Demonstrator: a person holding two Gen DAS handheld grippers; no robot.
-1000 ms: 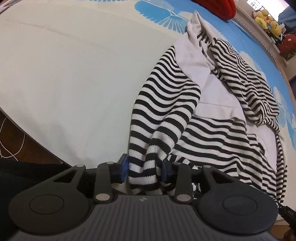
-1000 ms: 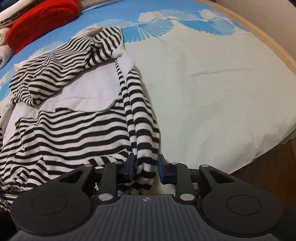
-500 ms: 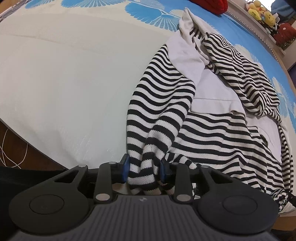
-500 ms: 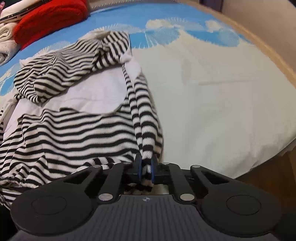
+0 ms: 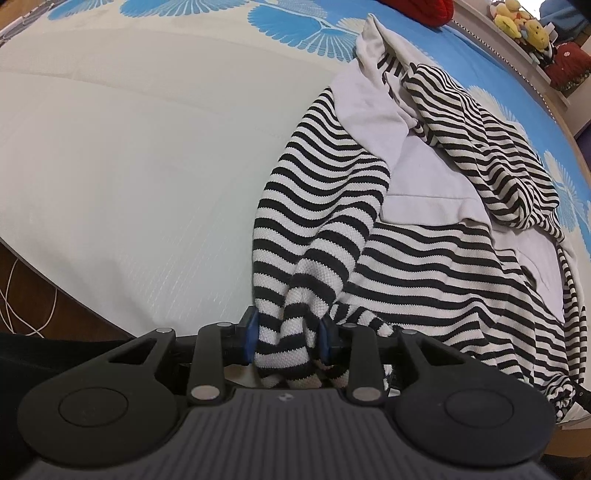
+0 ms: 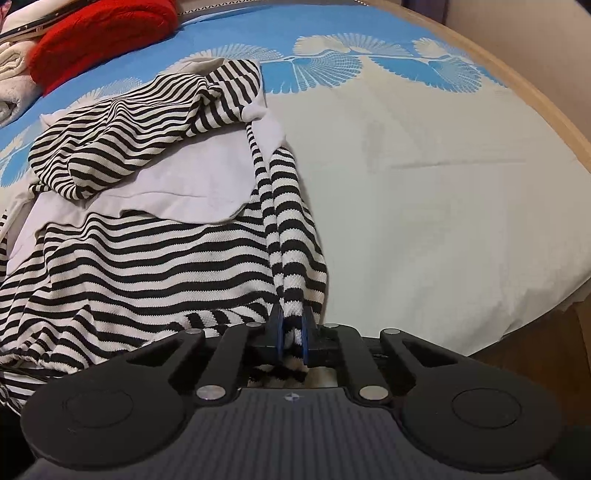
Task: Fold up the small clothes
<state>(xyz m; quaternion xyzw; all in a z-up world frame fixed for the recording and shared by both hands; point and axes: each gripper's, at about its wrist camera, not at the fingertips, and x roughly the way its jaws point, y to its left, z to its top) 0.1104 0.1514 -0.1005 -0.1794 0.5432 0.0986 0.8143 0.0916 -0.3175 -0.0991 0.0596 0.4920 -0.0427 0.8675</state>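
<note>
One striped garment (image 5: 424, 258), black and white with a plain white lining showing at its middle, lies spread near the front edge of the bed (image 5: 129, 166). It has two sleeves, and each is gripped by one tool. In the left wrist view the left tool (image 5: 286, 338) has its two blue pads pressed on a thick bunch of striped sleeve cloth, the jaws at a middling width around it; they have just been closing a little on that bunch. In the right wrist view the right tool (image 6: 291, 338) pinches a thinner fold of the other sleeve (image 6: 291, 258), jaws narrow, having just closed in on the cloth between them. The garment's hood, also striped, is heaped at the far side of the white lining.

The bed's cover is pale near the front and blue with white fan patterns farther back. At the far left in the right wrist view sit one red knitted item (image 6: 99, 33) and one folded cream cloth (image 6: 14, 81). Far right in the left wrist view, a few plush toys (image 5: 524, 26) stand on a ledge.
</note>
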